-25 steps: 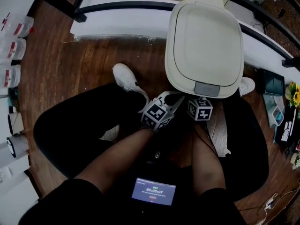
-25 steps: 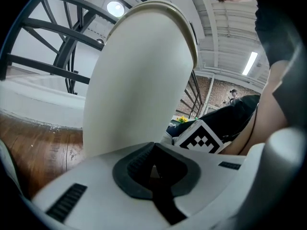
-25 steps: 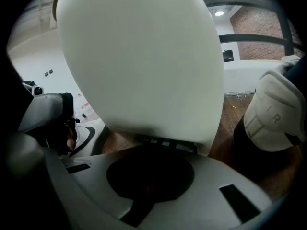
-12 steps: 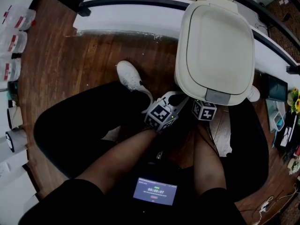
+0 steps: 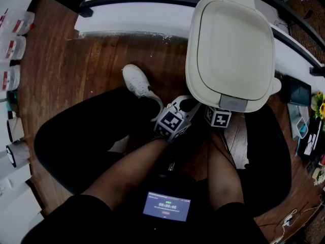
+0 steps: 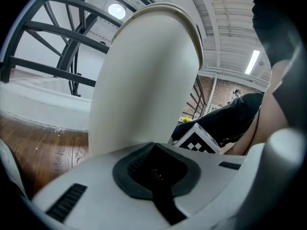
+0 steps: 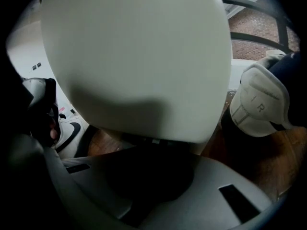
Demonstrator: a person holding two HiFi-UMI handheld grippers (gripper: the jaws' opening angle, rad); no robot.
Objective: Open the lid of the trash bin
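A cream trash bin (image 5: 229, 47) stands on the wood floor with its lid down and a grey tab (image 5: 229, 103) at its near edge. My left gripper (image 5: 188, 105) sits just left of that tab, low beside the bin's front wall (image 6: 144, 80), jaws together with nothing between them (image 6: 153, 169). My right gripper (image 5: 219, 112) is tucked under the tab, close against the bin's front (image 7: 134, 56). Its jaws (image 7: 148, 176) also look pressed together and empty, in deep shadow.
The person's white shoes (image 5: 137, 83) (image 7: 261, 102) flank the bin, dark trouser legs around it. A white ledge (image 5: 132, 17) with dark railing runs behind. Shelves with bottles (image 5: 12, 50) stand left, clutter with flowers (image 5: 319, 103) right. A screen device (image 5: 166, 206) rests near the lap.
The right gripper's marker cube now sits further under the bin's grey tab. The left gripper has barely shifted. The lid stays down.
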